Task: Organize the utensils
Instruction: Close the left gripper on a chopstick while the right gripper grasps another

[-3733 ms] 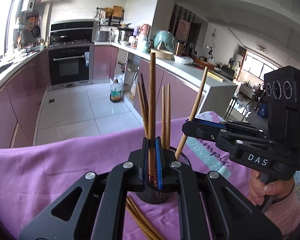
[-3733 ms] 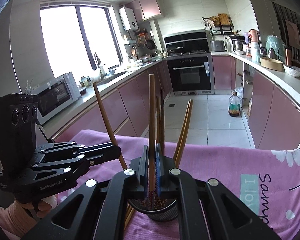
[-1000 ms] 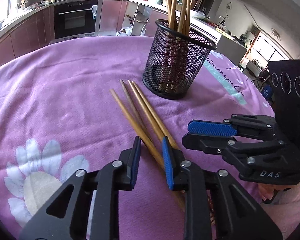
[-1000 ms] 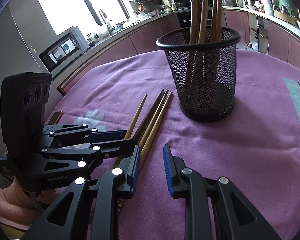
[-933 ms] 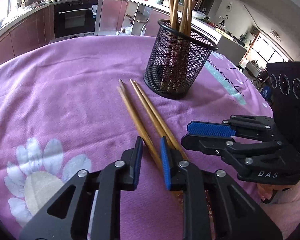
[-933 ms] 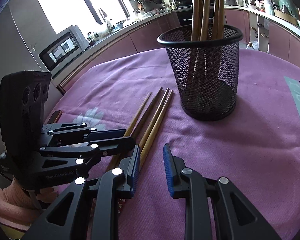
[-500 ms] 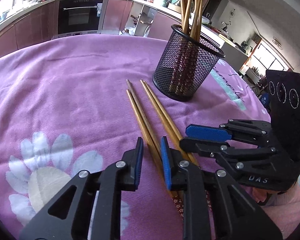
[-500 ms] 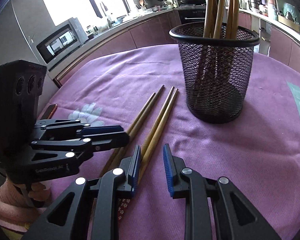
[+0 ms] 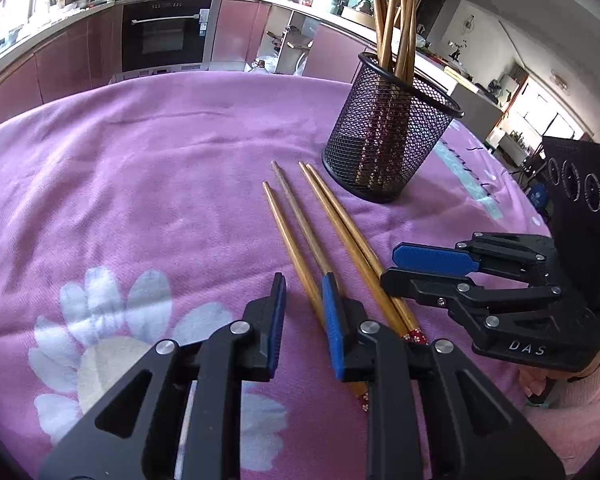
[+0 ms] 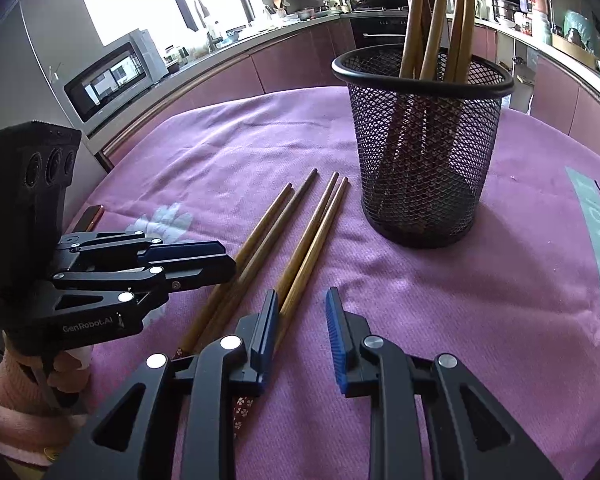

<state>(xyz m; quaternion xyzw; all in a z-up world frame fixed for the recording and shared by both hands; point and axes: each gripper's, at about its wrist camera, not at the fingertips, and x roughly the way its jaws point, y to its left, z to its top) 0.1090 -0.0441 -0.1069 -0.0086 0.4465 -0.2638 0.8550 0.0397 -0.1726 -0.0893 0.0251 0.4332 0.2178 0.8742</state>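
Nearest, two grippers low over the purple tablecloth [image 9: 148, 168], both spread and pinching nothing. Left gripper [image 9: 302, 300] with one loose chopstick running into the gap between its blue pads, its right finger touching or just over a second one. Right gripper [image 10: 302, 312] on the other side of the bundle, left finger [image 10: 266, 320] lying over the thick ends of the nearest pair, gap over bare cloth.

Four loose chopsticks [image 9: 324, 232] flat on the cloth, side by side in two pairs: one pair touching along its length, the other slightly apart at the tips. Thick patterned red ends toward the grippers, thin tips toward the holder.

Farther on, one black mesh holder [image 10: 422, 148] upright on the cloth, just beyond the tips. At least five chopsticks [image 10: 436, 20] upright inside, leaning against the rim, thin ends up; exact count cannot be told.

Beyond the cloth's far edge, one built-in oven [image 9: 166, 36] and one microwave [image 10: 112, 76].
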